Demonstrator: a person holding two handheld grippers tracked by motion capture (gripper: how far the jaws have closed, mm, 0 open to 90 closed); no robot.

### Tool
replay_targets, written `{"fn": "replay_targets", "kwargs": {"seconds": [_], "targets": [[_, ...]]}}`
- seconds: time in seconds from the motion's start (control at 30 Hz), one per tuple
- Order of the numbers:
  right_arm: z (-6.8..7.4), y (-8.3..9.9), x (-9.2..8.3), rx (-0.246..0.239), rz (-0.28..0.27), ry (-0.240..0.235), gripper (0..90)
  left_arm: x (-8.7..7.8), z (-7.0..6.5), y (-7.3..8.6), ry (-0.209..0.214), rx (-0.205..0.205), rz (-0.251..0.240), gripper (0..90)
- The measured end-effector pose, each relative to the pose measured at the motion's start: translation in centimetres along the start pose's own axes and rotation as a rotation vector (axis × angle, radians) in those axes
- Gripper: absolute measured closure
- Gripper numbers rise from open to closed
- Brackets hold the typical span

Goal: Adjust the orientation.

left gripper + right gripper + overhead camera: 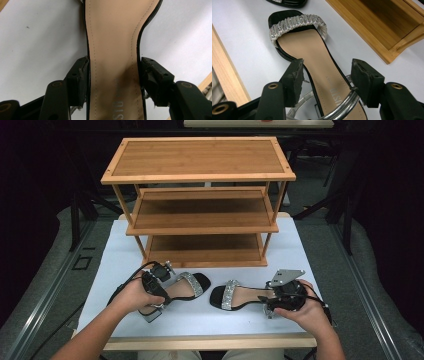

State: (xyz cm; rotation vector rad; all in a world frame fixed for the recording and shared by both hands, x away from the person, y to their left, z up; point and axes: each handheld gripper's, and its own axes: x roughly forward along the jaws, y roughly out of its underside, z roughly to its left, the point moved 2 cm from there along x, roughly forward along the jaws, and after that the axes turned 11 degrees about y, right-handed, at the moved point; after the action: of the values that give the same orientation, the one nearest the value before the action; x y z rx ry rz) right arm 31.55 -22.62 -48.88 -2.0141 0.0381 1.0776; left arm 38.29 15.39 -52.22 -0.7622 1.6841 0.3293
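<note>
Sandals, two of them, lie on the white table [125,255] in front of a three-shelf bamboo rack [200,200], all shelves bare.

High view: I have the left gripper [159,287] on the left sandal [187,285] near its heel end, toe strap pointing to the middle of the table. The right gripper [280,299] sits at the heel end of the right sandal [235,296], toe also pointing inward. The toes lie near each other, not touching. Count: two sandals, one rack, two grippers.

Left gripper view: both pads press against the edges of the tan insole at its narrow waist. Jaws are drawn in on the left sandal [113,50]; I read this as a grip.

Right gripper view: jaws straddle the right sandal [312,50] at the back, silver ankle strap looping between them. The right pad touches the strap; the left pad's contact I cannot tell for sure. Narrow gap, likely holding.

Step, as I judge it: both sandals grasped, lift not begun. Next move calls for raising each level and carrying it forward onto a shelf, clearing the front rail.
</note>
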Motion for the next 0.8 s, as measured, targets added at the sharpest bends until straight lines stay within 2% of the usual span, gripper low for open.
{"fn": "replay_targets", "kwargs": {"seconds": [0.13, 0.33, 0.47, 0.8], "targets": [[-0.02, 0.02, -0.14, -0.002, 0.009, 0.004, 43.3, -0.29, 0.29, 0.34, -0.021, -0.004, 0.070, 42.2], [-0.06, 0.01, -0.19, 0.005, 0.003, 0.005, 43.3, -0.33, 0.80, 0.48, -0.005, -0.033, 0.105, 41.7], [0.06, -0.03, -0.07, 0.003, -0.003, 0.004, 43.2, 0.17, 0.93, 0.10, 0.001, -0.039, 0.158, 39.8], [0.00, -0.01, -0.14, -0.004, 0.010, 0.004, 43.1, 0.34, 0.99, -0.19, 0.003, -0.024, 0.191, 41.6]]}}
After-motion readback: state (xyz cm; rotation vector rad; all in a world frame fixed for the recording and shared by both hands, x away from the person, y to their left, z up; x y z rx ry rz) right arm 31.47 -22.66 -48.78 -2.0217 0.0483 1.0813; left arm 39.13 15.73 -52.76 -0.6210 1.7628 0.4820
